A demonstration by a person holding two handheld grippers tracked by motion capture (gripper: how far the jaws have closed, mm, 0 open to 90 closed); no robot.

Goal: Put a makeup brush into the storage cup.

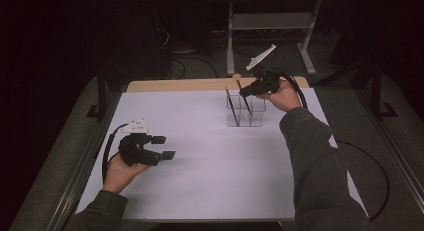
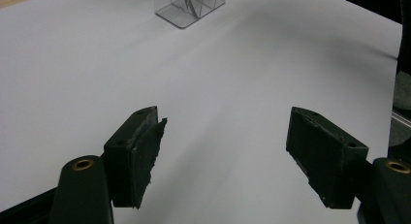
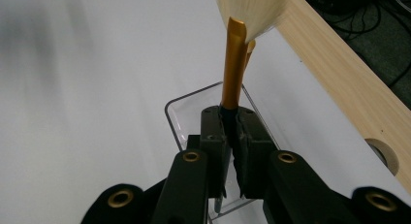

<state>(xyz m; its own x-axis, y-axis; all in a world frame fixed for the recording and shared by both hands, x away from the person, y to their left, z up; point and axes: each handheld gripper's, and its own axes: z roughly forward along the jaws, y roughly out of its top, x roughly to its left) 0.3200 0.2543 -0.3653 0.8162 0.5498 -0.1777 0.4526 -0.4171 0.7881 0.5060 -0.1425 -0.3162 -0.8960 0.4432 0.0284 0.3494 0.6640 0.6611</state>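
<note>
Right gripper (image 3: 231, 136) clamped on a gold-ferruled, pale-bristled brush (image 3: 234, 64) over a clear plastic compartment holder (image 1: 244, 112), left gripper (image 2: 223, 151) wide open, holding nothing, above the white worktop (image 1: 210, 156)

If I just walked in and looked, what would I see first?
Probably the right gripper, clamped on a brush with a gold collar and pale bristles, right over a clear plastic holder at the far side of the white table. Another dark brush already stands in that holder. Nearer the person, the left gripper waits with its jaws wide open and nothing between them.
</note>
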